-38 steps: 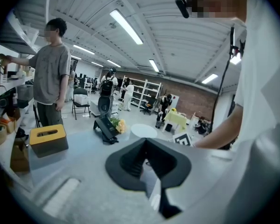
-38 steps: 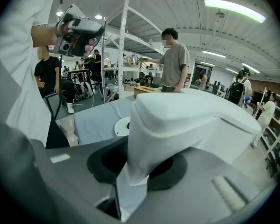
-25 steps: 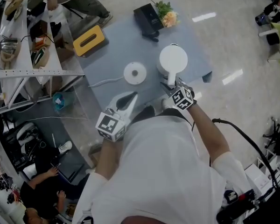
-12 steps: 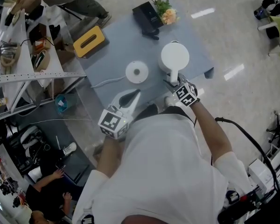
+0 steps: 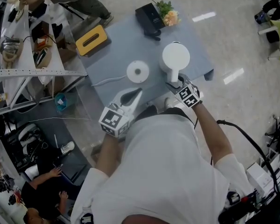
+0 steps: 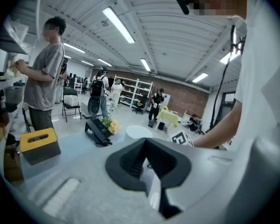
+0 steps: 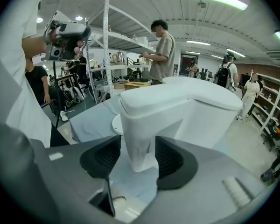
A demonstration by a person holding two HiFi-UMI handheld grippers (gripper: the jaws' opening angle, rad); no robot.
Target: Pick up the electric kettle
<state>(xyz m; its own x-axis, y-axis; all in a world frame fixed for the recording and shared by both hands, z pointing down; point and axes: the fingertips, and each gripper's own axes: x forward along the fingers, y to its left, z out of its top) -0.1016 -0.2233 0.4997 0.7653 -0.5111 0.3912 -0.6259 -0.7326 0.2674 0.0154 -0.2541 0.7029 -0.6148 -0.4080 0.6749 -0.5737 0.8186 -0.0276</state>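
Right gripper [image 5: 173, 84] jaws stand wider than a second ago and are opening now; the kettle [image 5: 175, 57] handle [image 7: 140, 134] sits between the pads, not pinched. Kettle hasn't shifted: upright on the table [image 5: 116, 41], near its front right corner.

Table is covered in grey-blue cloth, slightly wrinkled. Floor [image 5: 233, 41] round it is pale and glossy, with light streaks. Kettle is smooth white plastic with a round lid and a blocky handle toward the person.

Round white base [image 5: 137, 71] lies just left of the kettle, apart from it. White cord [image 5: 107, 81] trails further left. Yellow box [image 5: 91, 39] sits well left, at the table edge. Black stand [image 5: 148, 16] and flowers [image 5: 167, 14] are behind the kettle, at the far edge.

Left gripper [image 5: 135, 93] is front-left of the kettle, jaws together, empty. Bare cloth lies behind and right of the kettle. Metal shelving [image 5: 23, 55] stands well left.
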